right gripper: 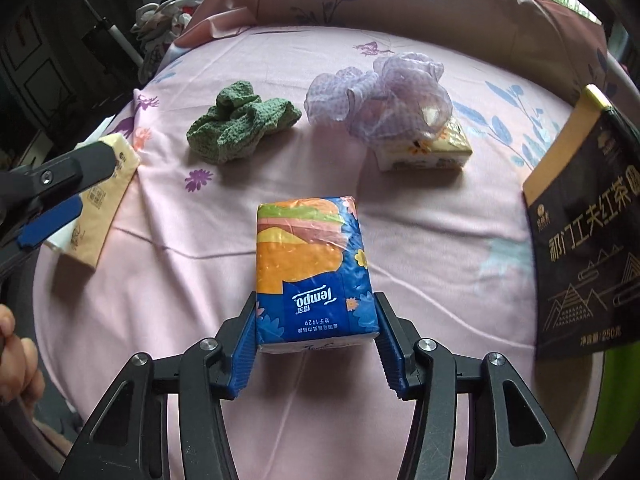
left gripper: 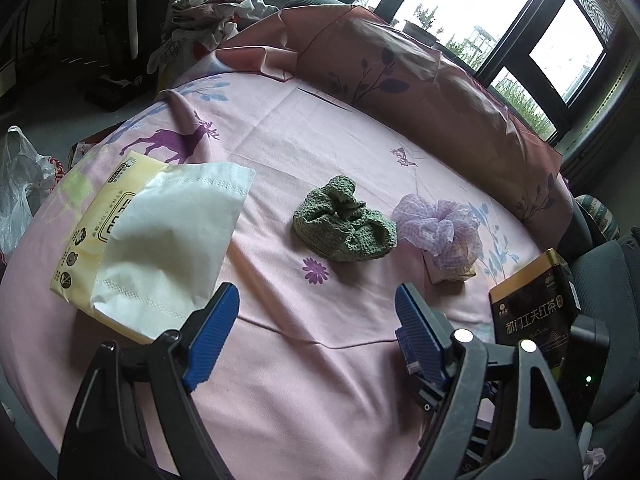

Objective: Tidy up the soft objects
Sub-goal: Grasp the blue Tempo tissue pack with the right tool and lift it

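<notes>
Here the right gripper (right gripper: 316, 336) has its blue pads against both sides of a blue and orange tissue pack (right gripper: 314, 268) lying on the pink bed sheet (right gripper: 420, 240), approx at the near middle. Left gripper (left gripper: 318, 320) hangs wide apart w/ nothing between its fingers. Beyond: green knit cloth (left gripper: 344, 224), purple mesh puff (left gripper: 440, 228), yellow tissue pack (left gripper: 100, 216), black tea box (right gripper: 588, 248).

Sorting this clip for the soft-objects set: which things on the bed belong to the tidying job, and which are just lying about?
Job:
- blue tissue pack, between the right gripper fingers
- yellow tissue pack
- green knitted cloth
- purple mesh puff
- small tissue pack under the puff
- left gripper, open

Lying about:
- black tea box
- pillow
- clothes pile
- plastic bag
</notes>
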### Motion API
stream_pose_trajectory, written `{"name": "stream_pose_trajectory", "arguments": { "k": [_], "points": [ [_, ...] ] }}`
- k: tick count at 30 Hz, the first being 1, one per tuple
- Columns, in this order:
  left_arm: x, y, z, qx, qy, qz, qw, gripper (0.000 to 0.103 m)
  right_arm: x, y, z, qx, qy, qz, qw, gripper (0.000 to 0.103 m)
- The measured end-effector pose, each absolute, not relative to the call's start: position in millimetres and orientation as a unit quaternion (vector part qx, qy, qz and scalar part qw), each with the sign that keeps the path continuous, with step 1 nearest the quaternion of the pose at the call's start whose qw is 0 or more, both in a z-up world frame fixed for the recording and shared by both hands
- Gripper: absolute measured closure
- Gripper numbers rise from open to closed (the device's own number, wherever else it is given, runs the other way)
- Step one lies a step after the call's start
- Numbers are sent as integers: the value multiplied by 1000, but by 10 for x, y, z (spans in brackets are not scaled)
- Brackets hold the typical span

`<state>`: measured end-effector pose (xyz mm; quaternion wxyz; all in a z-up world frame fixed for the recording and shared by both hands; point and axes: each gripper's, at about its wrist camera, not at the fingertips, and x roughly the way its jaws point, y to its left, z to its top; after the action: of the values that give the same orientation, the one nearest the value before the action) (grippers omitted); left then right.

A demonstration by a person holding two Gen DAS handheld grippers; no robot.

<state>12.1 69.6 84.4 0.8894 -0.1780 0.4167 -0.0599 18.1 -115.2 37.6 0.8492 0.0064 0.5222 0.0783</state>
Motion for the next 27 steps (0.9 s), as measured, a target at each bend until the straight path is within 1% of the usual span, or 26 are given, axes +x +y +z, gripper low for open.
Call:
{"name": "stream_pose_trajectory", "arguments": {
  "k": [3,4,5,7,13,15,16,17,18,20,22,27],
  "points": [
    [108,638,849,-172,417,-75,889,24,-3,-1264,393,18,521,75,850,49],
    [103,627,847,-174,418,-79,888,24,-43,-1312,411,18,520,70,851,46],
    [105,618,840,-175,420,-81,887,24,-65,-1353,435,18,517,66,853,39],
    [109,582,819,-166,428,-80,885,24,-108,-1485,542,29,497,55,865,31],
    [133,384,705,-148,464,-123,864,24,-177,-1918,826,134,441,64,885,31],
    [130,272,660,-147,480,-151,852,27,-189,-1954,862,149,431,77,887,32],
    [121,199,643,-142,488,-165,845,31,-186,-1959,870,154,427,85,887,40],
    [108,125,630,-138,494,-180,839,37,-175,-1963,867,159,427,93,885,49],
    [98,52,613,-133,502,-193,833,40,-155,-1970,853,167,430,99,882,51],
    [64,-101,584,-118,513,-212,823,50,-97,-1980,786,188,439,111,871,51],
    [23,-238,569,-100,518,-223,819,57,-26,-1999,714,206,456,114,858,51],
    [-16,-457,475,-87,536,-245,803,58,103,-1915,553,203,486,129,840,51]
  ]
}}
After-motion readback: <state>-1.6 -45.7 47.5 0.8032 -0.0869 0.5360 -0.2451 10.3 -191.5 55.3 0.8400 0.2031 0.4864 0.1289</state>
